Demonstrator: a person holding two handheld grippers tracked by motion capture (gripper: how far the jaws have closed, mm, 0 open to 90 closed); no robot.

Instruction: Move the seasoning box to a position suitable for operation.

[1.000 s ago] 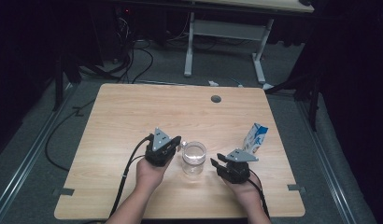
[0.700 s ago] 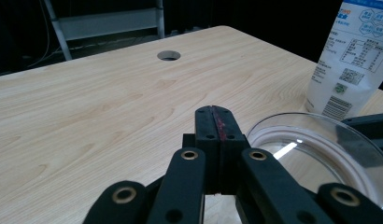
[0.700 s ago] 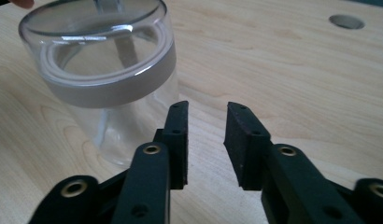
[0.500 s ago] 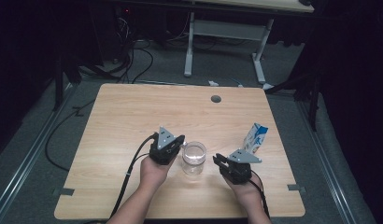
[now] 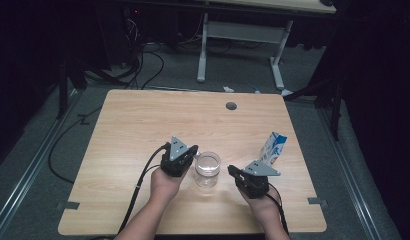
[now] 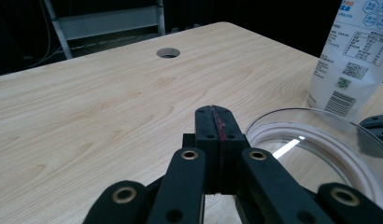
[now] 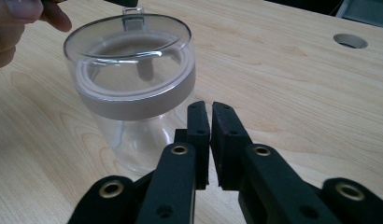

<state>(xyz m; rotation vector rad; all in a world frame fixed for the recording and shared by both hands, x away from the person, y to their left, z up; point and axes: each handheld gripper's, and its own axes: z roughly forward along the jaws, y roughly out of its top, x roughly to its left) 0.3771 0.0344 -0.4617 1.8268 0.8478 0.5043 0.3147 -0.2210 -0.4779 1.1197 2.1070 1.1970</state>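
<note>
Wooden table (image 5: 143,130): bare top, round grommet hole (image 5: 231,106) near far edge. Carton (image 5: 273,148) upright, right side, just behind right gripper (image 5: 232,170). Clear jar (image 5: 207,169) near front edge between 2 grippers, lidded, nothing visible inside. Left gripper (image 5: 194,150): jaws pressed together, empty, tips at jar rim. Right gripper: jaws just closing, hairline gap, nothing between.

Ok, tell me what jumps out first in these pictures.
A clear glass jar with a see-through lid stands near the front edge of the wooden table, flanked by the left tongs and right tongs, both shut on nothing. A blue-and-white carton stands upright farther right.
</note>
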